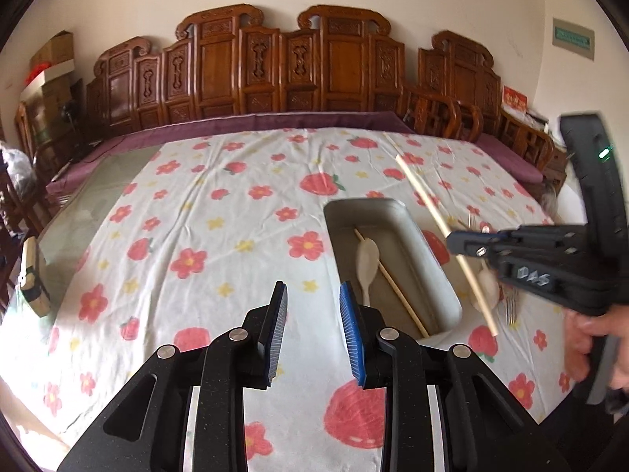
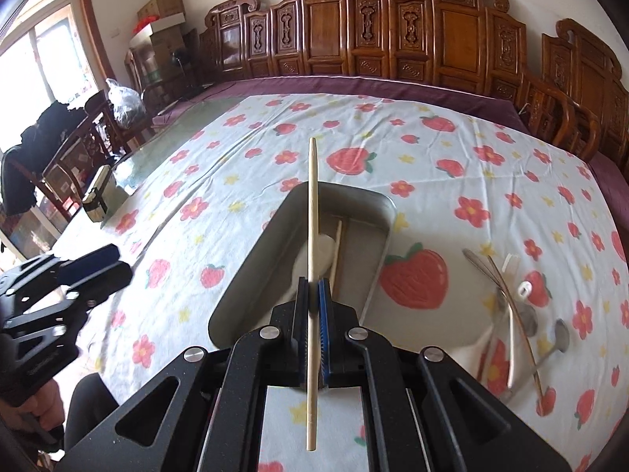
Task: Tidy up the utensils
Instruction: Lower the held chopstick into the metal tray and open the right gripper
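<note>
A big table is wearing a white tablecloth (image 1: 220, 212) with red flowers and strawberries on it. Carved wooden chairs (image 2: 393, 31) are standing in a row behind it.

A metal tray (image 2: 251, 275) is sitting on the cloth. Inside it a white spoon (image 1: 367, 263) and one wooden chopstick (image 1: 397, 291) are lying side by side.

The right gripper (image 2: 313, 299) is hanging above the near end of the tray. Its jaws are squeezing tight on another chopstick (image 2: 313, 212), which is sticking out past both ends of the pads.

The left gripper (image 1: 313, 326) is floating over bare cloth, just left of the tray. Its jaws are a little apart and are holding nothing.

More spoons and forks (image 2: 519, 314) are lying in a heap on the cloth, right of the tray.
</note>
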A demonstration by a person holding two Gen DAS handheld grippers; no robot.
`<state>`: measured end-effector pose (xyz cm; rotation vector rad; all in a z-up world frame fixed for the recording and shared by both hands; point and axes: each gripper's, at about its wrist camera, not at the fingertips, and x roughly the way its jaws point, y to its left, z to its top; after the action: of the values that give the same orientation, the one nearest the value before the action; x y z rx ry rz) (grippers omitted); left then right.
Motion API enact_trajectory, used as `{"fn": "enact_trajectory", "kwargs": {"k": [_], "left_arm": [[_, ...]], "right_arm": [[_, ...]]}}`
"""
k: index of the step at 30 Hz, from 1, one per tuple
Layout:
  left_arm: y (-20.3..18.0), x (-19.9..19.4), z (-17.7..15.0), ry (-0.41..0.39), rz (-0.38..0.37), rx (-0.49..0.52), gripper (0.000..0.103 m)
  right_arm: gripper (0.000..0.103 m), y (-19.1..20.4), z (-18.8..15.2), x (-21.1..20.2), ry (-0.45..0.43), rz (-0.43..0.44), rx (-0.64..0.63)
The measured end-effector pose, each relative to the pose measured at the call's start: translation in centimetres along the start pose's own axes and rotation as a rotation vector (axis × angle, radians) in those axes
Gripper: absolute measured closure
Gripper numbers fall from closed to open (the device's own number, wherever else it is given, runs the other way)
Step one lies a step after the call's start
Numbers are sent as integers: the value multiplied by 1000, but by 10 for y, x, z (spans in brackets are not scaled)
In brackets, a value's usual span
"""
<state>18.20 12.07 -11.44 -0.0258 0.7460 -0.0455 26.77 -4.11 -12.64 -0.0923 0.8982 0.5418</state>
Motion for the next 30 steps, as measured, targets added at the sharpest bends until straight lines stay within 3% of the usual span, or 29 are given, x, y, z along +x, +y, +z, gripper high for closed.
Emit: {"fn": "enact_trajectory", "kwargs": {"k": [5,17,30], "left_arm": [[9,-9,5,-36,13,-11,75],[12,-7,2,-27,8,-13,75],[-3,-5,-5,-18,1,18,73]], "right_arm": [[97,2,12,20,7,11,23],[97,-2,16,62,53,-17,69],[97,-5,10,43,44,9,48]]}}
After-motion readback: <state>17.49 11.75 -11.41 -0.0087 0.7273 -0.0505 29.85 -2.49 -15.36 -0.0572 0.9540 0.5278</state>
